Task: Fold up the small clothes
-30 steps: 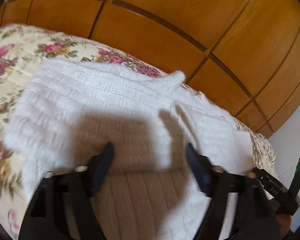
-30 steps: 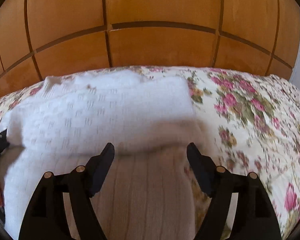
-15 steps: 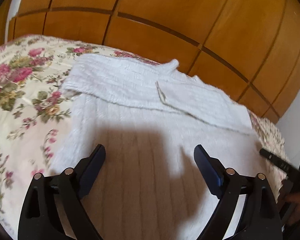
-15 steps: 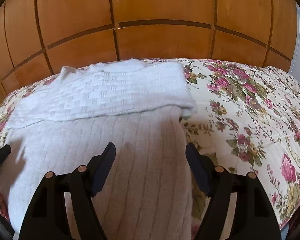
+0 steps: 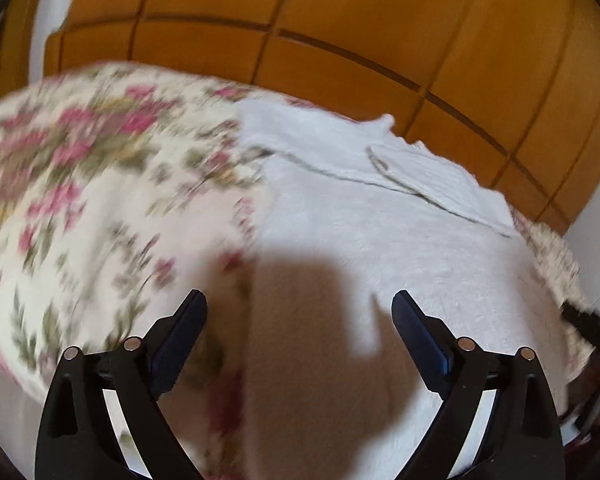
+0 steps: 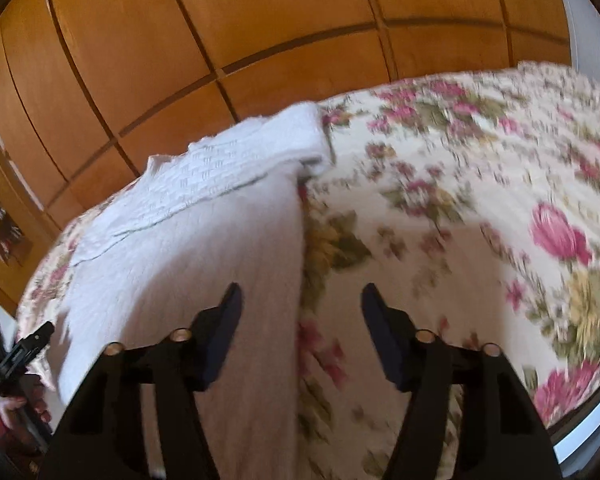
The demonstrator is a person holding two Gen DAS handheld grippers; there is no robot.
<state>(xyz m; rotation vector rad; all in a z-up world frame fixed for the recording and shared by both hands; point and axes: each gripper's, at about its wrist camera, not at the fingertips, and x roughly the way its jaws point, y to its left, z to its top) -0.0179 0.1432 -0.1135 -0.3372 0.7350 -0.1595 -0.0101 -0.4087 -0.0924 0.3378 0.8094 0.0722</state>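
A white knitted garment (image 5: pixel 380 240) lies flat on a floral bedspread (image 5: pixel 80 200), its far part folded over in a textured band (image 5: pixel 420 172). My left gripper (image 5: pixel 300 316) is open and empty, hovering over the garment's left edge. In the right wrist view the same garment (image 6: pixel 204 248) fills the left half, with its folded band (image 6: pixel 228 160) at the far end. My right gripper (image 6: pixel 300 304) is open and empty, straddling the garment's right edge above the bedspread (image 6: pixel 480 200).
A wooden panelled wardrobe (image 5: pixel 340 32) stands behind the bed, also in the right wrist view (image 6: pixel 220 32). The other gripper shows at the right edge of the left view (image 5: pixel 588 320) and at the lower left of the right view (image 6: pixel 20 352).
Both grippers pulled back from the folded band and swung outward: the left toward the garment's left edge, the right toward its right edge. Both views are motion-blurred now.
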